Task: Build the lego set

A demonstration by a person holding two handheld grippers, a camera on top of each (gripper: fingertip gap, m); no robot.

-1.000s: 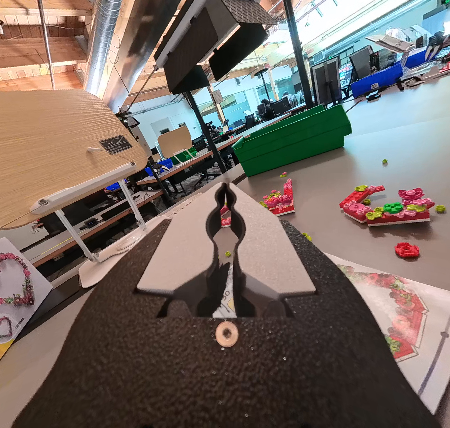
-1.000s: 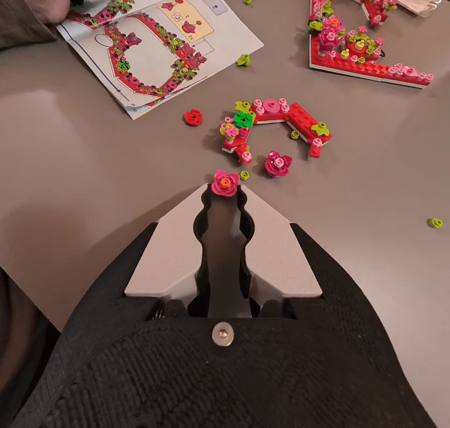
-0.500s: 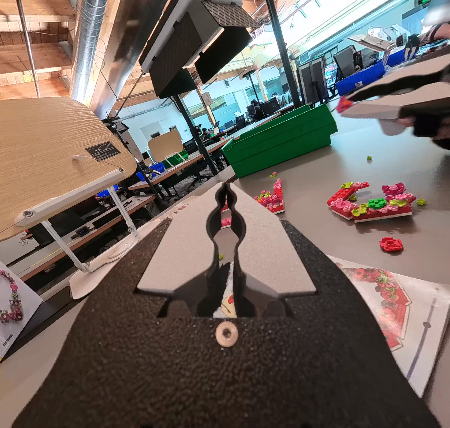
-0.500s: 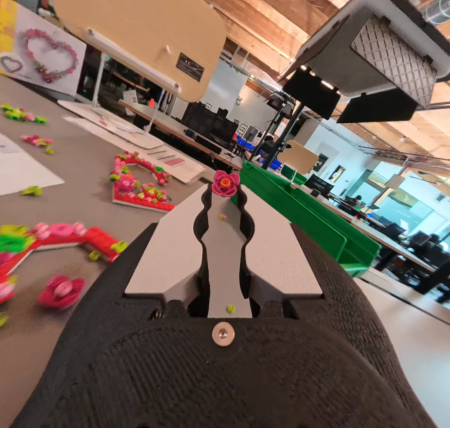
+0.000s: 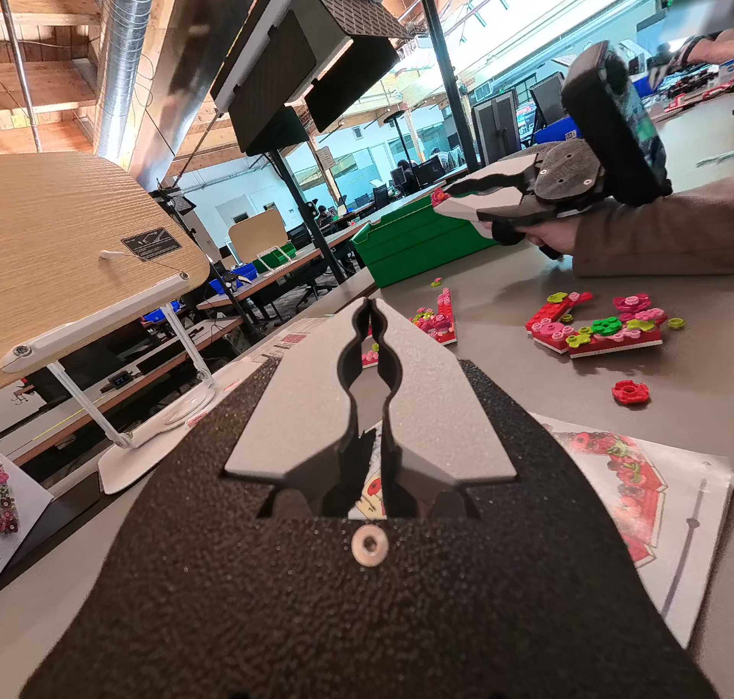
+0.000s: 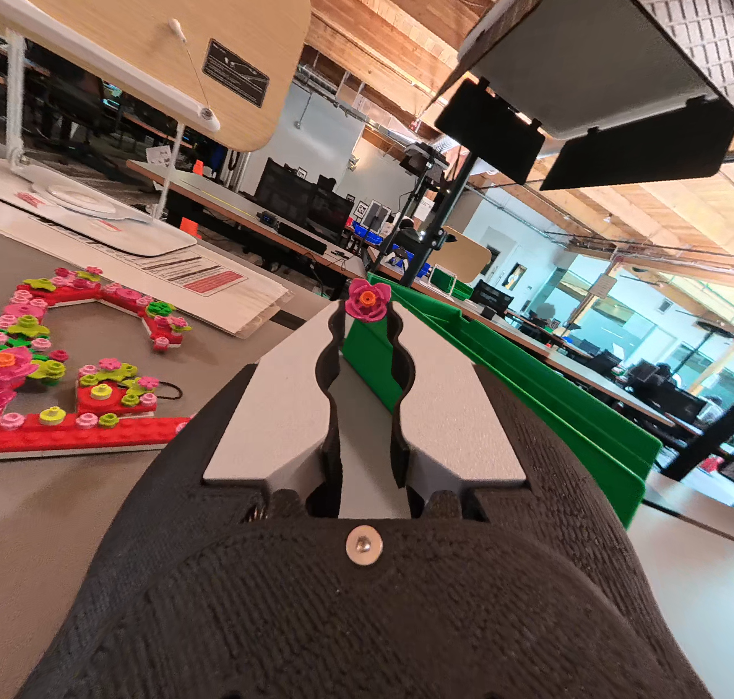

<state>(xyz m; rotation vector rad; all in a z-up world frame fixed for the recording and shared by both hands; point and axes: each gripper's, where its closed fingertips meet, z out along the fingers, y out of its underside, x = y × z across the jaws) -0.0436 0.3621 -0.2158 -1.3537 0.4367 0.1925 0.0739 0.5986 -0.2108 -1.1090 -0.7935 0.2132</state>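
Note:
My right gripper (image 6: 367, 309) is shut on a magenta lego flower (image 6: 367, 299) with an orange centre and holds it level, above the table. It also shows in the left wrist view (image 5: 439, 197), with the flower at its tip. My left gripper (image 5: 372, 302) is shut and empty, low over the instruction booklet (image 5: 651, 493). A small red lego section (image 5: 595, 328) with pink and green flowers lies on the grey table, with a loose red round piece (image 5: 630, 391) near it. A larger red lego frame (image 6: 79, 362) with flowers lies at the left in the right wrist view.
A green bin (image 5: 417, 243) stands at the table's far edge, also in the right wrist view (image 6: 536, 398). A wooden-topped stand on a white base (image 5: 159, 437) is at the left. A lamp head (image 5: 310, 56) on a black pole hangs overhead. A sleeved arm (image 5: 655, 235) holds the right gripper. To the loose red round piece (image 5: 630, 391): left tips about 15 cm, right tips about 25 cm.
My right gripper has tilted up from the table with the flower and swung left toward the green bin, coming fully into the left wrist view. My left gripper has barely moved.

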